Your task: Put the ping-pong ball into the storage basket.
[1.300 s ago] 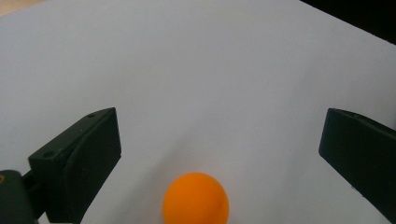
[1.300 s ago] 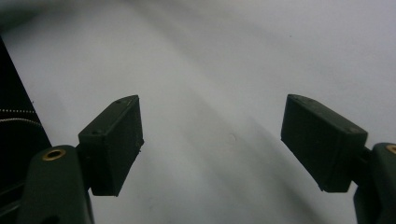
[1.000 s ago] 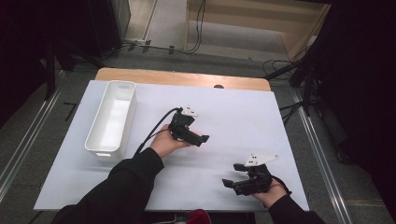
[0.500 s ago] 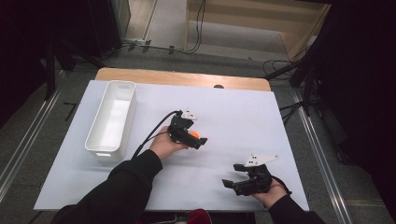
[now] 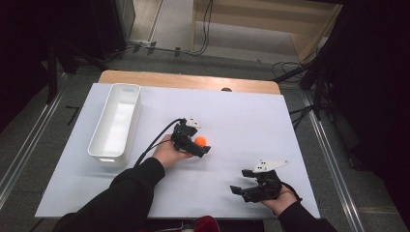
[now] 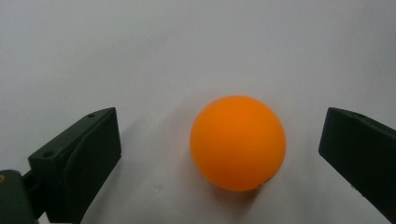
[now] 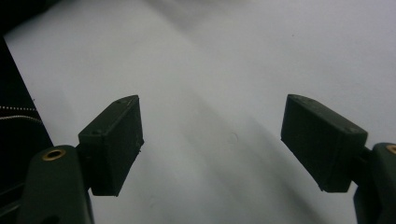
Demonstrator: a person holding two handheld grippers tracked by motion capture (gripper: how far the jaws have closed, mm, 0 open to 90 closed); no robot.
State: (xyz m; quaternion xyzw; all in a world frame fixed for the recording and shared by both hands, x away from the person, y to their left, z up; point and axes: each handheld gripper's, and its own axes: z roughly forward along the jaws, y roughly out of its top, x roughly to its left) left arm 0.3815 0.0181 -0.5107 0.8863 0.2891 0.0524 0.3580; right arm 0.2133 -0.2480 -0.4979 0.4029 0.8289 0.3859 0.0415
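Centrally on the white worktop [image 5: 232,116], a small smooth orange ball [image 6: 237,142] sits between the left gripper's [image 5: 202,146] open jaws, untouched; the right gripper [image 5: 244,187], open and empty, waits near the front-right corner.

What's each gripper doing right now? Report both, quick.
Left gripper: open, jaws either side of the orange ball, not touching it.
Right gripper: open, holding nothing.
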